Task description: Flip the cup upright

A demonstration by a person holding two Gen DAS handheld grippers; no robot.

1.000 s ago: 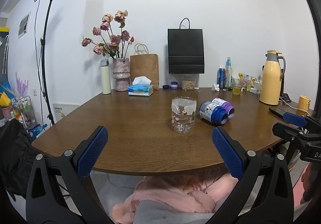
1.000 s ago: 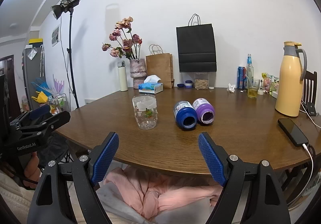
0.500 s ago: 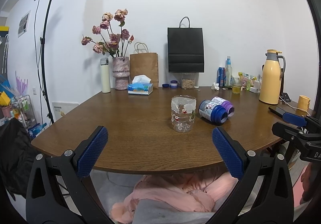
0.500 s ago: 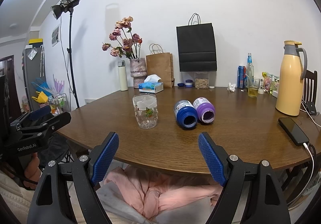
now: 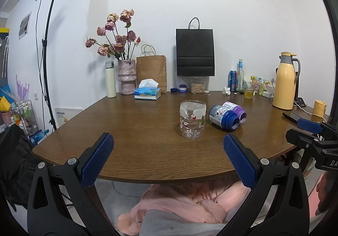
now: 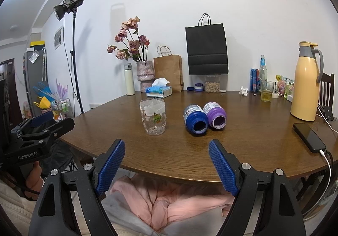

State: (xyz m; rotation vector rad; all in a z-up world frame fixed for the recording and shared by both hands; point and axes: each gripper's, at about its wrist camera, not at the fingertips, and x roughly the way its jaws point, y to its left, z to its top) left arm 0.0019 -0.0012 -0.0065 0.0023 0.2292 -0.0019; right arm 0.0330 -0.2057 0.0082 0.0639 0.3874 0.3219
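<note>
In the left wrist view, little is changing from a second ago: the table edge is sitting slightly lower, so the approach is barely beginning. The left gripper is gaping wide, holding nothing, short of the clear cup.

In the right wrist view, the right gripper is likewise hanging wide and empty; the blue cup and purple cup are lying toppled just right of the clear cup.

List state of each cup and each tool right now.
clear cup: standing on the table, untouched
blue cup: on its side, mouth toward the camera
purple cup: on its side, touching the blue cup
left tool: open, empty
right tool: open, empty
</note>
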